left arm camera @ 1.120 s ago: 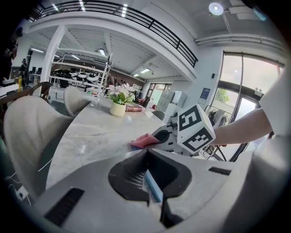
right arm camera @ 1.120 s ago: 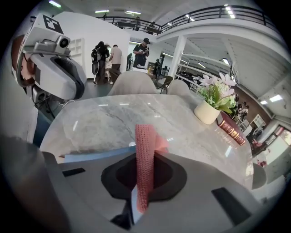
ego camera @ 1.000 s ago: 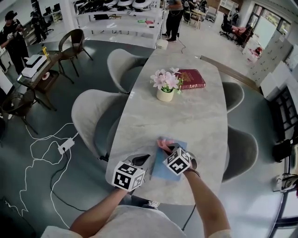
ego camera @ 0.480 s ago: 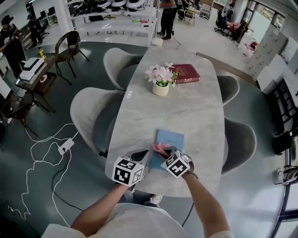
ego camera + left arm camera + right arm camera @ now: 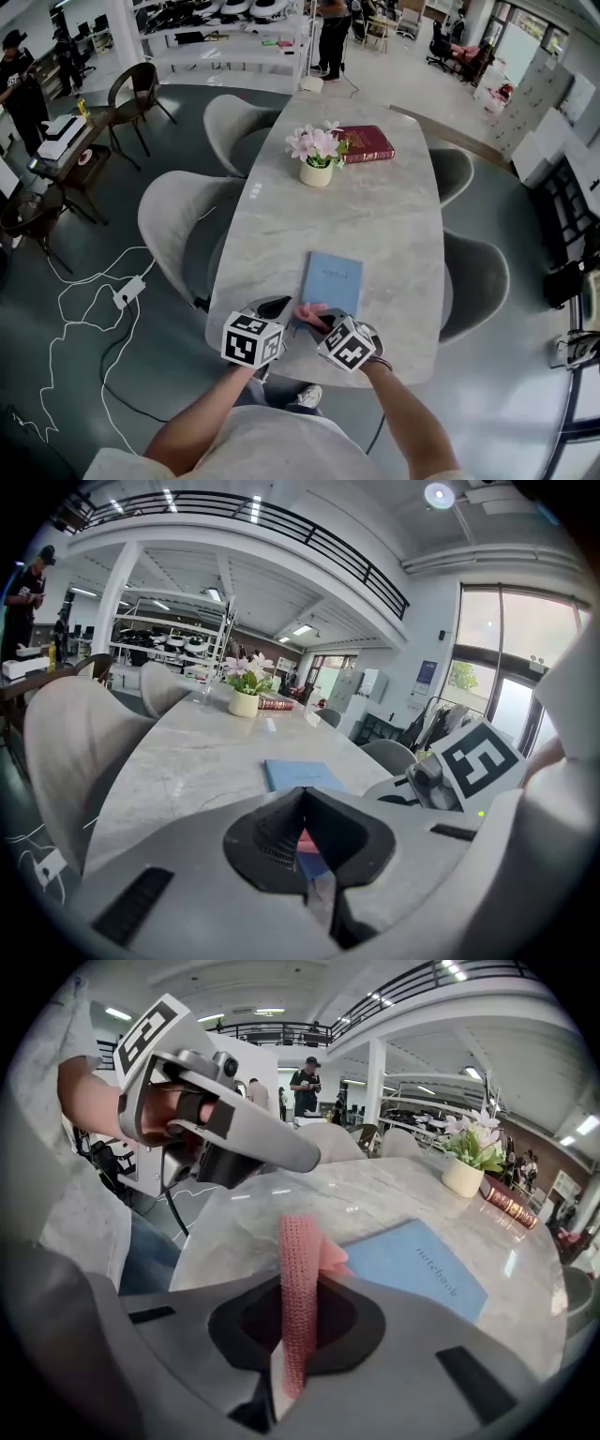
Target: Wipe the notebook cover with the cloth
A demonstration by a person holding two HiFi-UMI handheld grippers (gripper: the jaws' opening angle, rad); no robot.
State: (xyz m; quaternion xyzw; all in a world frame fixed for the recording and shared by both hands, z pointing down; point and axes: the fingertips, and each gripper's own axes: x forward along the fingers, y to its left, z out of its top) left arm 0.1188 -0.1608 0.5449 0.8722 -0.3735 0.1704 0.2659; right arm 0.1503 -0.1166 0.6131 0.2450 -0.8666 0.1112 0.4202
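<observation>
We are pinching the cloth (image 5: 300, 1241) in the right gripper (image 5: 298, 1283) at the near edge of the notebook (image 5: 417, 1265) just ahead, the left gripper (image 5: 302, 797) closed and empty alongside, probably needing a forward stroke next.

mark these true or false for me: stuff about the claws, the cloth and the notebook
1. The right claw is shut on the pink cloth. True.
2. The notebook is red. False: it is blue; the red thing is a book at the far end, by the flowers.
3. The notebook lies closed and flat on the table. True.
4. The left claw grips the notebook. False: it is shut on nothing, beside the notebook's near corner.
</observation>
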